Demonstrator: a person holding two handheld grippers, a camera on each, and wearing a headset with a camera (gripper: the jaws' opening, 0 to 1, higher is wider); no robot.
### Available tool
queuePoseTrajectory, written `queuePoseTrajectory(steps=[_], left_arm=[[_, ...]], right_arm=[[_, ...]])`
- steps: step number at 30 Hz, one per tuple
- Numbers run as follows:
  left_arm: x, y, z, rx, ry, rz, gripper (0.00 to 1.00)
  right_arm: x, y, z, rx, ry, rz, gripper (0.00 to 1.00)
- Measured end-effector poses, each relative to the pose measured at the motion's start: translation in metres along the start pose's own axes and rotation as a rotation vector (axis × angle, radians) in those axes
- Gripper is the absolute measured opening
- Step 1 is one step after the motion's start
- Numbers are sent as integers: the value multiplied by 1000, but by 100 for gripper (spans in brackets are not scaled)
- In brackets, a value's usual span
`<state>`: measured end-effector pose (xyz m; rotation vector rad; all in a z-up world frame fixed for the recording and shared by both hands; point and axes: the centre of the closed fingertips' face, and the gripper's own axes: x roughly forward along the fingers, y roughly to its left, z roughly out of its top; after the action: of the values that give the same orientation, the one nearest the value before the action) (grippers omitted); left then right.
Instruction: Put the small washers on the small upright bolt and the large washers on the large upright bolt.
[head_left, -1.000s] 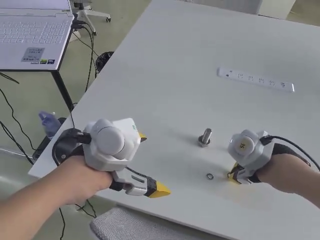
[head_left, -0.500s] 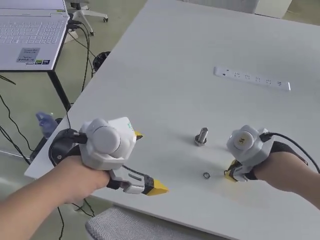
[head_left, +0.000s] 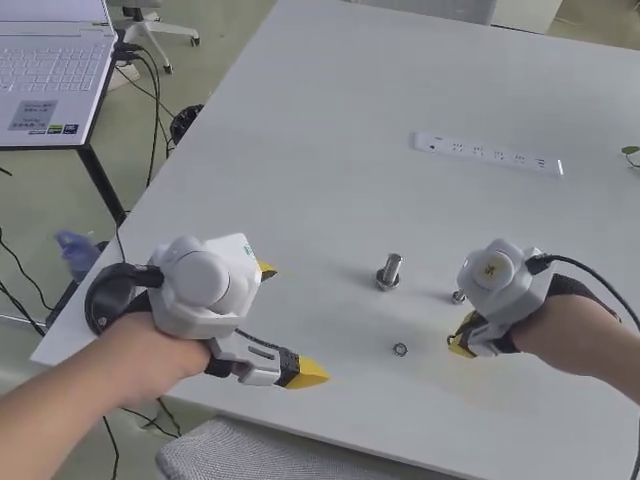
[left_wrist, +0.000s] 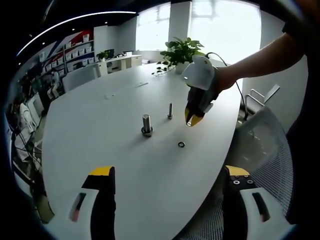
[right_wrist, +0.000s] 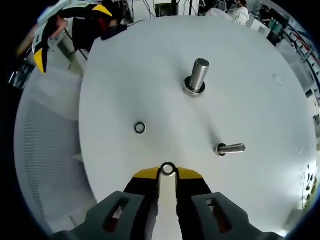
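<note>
**Ana:** What is the biggest thing?

**Ben:** The white table (head_left: 400, 100). The left gripper (head_left: 288, 320) hangs over its near edge. Its jaws are wide apart and there is nothing in them.

**Ana:** And the other one?

**Ben:** The right gripper (right_wrist: 168, 172) is down low over the table. Its jaws are squeezed together on a pinched washer (right_wrist: 168, 169), right at the yellow tips.

**Ana:** Where are the bolts?

**Ben:** The big bolt (head_left: 389, 270) stands up farther out, ahead of both grippers. The small bolt (head_left: 458, 296) stands near the right gripper's tips, a bit ahead of them.

**Ana:** Any more washers?

**Ben:** One loose washer (head_left: 400, 349) lies flat on the table. It is near the right gripper's tips, on the side toward the left gripper. It touches no bolt.
</note>
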<state>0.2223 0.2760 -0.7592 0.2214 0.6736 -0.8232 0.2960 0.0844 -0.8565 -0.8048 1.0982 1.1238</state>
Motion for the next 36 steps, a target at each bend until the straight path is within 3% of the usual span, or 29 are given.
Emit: queuePoseTrajectory(steps=[17, 27, 36], left_arm=[[7, 1, -4, 16, 21, -6, 88], [8, 1, -7, 27, 41, -3, 87], [8, -1, -6, 26, 38, -9, 87]], right_arm=[[-25, -16, -22, 35, -1, -25, 12], [-32, -25, -17, 25, -3, -37, 12], [-44, -40, 3, 14, -18, -55, 12]])
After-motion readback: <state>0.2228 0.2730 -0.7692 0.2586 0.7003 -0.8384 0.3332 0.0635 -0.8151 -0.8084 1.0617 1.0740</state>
